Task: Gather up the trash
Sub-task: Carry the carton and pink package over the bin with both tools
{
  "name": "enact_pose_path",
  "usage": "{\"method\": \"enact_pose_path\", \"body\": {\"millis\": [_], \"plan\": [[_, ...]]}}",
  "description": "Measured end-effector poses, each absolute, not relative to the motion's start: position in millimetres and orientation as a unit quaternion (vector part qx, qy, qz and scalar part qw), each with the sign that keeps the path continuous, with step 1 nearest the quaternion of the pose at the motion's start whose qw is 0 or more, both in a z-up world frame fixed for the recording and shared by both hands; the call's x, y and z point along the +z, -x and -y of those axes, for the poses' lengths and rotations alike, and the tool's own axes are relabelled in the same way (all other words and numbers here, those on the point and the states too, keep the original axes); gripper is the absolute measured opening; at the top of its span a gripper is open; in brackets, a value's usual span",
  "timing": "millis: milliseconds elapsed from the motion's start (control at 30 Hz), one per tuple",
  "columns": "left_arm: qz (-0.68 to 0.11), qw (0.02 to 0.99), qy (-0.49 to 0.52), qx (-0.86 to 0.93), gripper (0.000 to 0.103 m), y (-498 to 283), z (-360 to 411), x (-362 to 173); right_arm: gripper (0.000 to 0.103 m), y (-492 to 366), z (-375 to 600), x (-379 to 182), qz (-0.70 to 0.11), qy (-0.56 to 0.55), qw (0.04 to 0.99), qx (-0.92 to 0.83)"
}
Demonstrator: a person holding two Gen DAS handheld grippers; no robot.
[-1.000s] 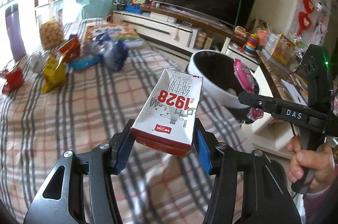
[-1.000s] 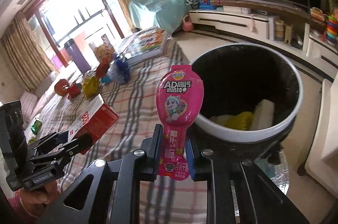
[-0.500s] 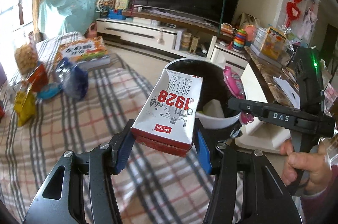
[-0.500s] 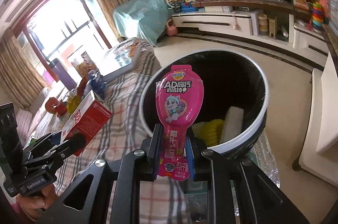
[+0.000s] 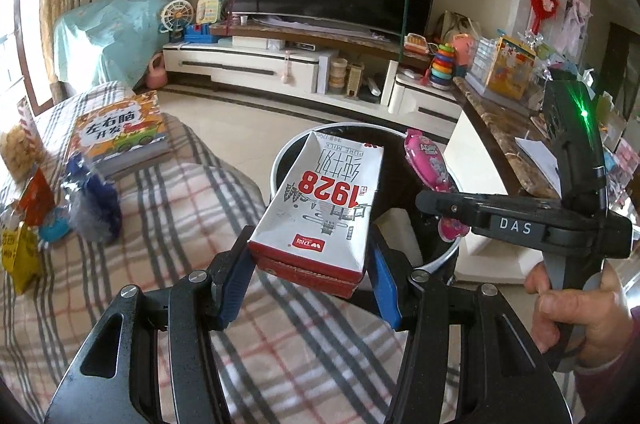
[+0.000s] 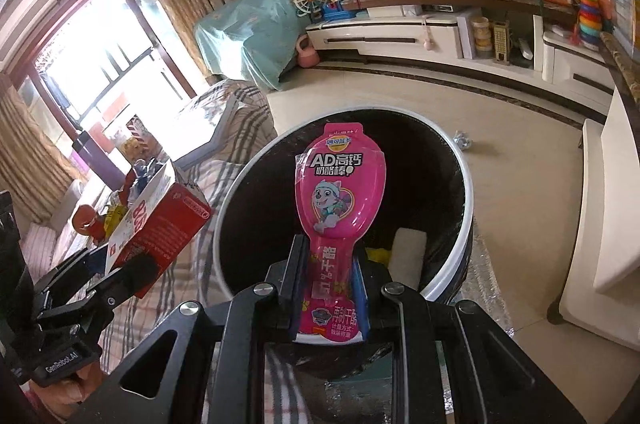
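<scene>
Milk carton (image 5: 326,212): clamped in the left gripper (image 5: 308,274), over the trash bin's (image 5: 280,164) near rim.
Pink snack wrapper (image 6: 340,200): pinched in the right gripper (image 6: 326,286), above the bin's opening.
Plaid cloth (image 5: 160,208): left of the bin.

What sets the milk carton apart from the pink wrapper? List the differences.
The milk carton is a boxy white-and-red pack; the pink wrapper is flat and spoon-shaped. The left gripper spans the carton's wide base; the right gripper pinches the wrapper's narrow stem. Both are clamped, held at the bin.
</scene>
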State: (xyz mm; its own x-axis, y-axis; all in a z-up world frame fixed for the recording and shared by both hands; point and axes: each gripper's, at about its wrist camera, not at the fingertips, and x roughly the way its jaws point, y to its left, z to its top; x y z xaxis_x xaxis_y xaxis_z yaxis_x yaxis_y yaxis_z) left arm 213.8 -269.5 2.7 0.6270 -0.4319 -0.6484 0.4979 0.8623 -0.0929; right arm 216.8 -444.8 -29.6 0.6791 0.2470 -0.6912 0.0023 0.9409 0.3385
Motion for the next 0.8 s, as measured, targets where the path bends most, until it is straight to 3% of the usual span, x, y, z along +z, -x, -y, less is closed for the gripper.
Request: {"method": "enact_pose_path", "body": {"millis": [800], "plan": [[-0.367, 0.89, -0.05, -0.265, 0.053, -236.2, 290.1, -5.4, 0.024, -240.3, 446.8, -36.3, -0.411, -0.14, 0.899, 0.063]]}}
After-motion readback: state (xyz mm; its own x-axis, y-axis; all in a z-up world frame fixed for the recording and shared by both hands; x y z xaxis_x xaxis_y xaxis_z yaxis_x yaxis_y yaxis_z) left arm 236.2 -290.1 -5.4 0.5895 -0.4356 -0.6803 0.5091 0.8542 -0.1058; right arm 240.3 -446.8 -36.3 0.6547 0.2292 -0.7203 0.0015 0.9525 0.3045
